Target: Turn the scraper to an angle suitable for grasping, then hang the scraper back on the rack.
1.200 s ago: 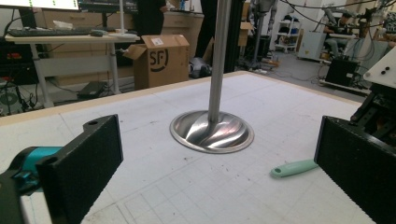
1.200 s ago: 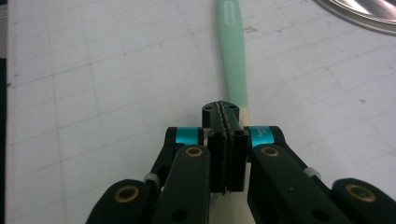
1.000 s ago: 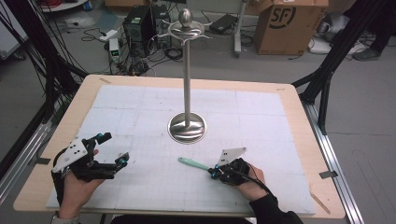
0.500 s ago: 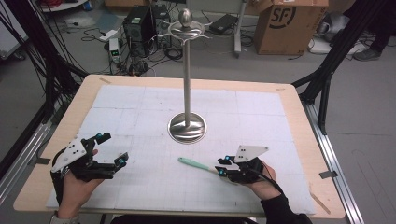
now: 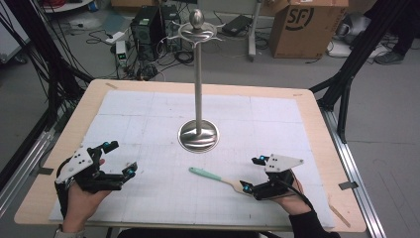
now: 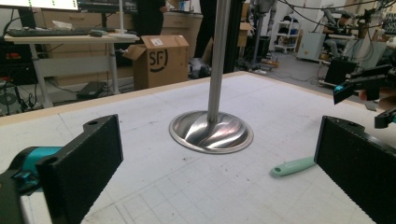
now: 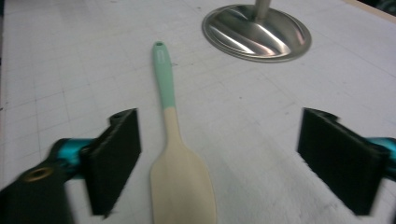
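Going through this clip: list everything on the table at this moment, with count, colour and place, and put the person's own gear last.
Mat: one, white with a faint grid, covering most of the wooden table.
Stand: one, silver metal, round base near the mat's middle, tall pole topped by a knob and hooks with nothing hanging on them.
Spatula: one, mint-green handle and pale wooden blade, lying flat on the mat in front of the stand, blade toward the right gripper.
Left gripper: one, black with teal tips, jaws open, near the mat's front left corner, holding nothing.
Right gripper: one, black with teal tips, jaws open on either side of the spatula's blade, not closed on it.
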`<control>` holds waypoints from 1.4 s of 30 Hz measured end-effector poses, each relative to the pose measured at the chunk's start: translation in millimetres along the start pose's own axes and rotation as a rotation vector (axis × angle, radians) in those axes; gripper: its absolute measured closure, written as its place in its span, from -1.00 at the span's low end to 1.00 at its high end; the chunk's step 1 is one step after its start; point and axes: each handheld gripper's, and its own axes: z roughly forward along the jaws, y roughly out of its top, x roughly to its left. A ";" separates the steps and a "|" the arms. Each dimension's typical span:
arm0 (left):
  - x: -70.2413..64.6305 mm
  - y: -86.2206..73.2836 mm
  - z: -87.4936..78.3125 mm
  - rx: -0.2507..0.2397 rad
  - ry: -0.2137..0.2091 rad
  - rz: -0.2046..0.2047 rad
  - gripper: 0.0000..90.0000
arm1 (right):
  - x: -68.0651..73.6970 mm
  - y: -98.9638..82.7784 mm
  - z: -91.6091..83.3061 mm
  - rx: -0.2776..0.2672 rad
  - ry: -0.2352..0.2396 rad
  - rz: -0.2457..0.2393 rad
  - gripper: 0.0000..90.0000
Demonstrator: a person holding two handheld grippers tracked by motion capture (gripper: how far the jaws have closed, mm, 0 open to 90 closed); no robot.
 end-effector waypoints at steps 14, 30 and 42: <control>0.2 -1.0 0.3 0.000 -0.001 -0.005 -0.96 | -0.3 17.1 4.5 0.089 0.025 -0.048 -1.00; 0.0 -1.7 1.8 0.014 -0.007 -0.008 -0.96 | 4.4 41.1 35.0 0.244 0.090 -0.094 -0.90; -0.3 -1.6 1.9 0.015 -0.009 -0.009 -0.96 | 3.2 46.2 57.5 0.342 0.182 -0.069 -0.64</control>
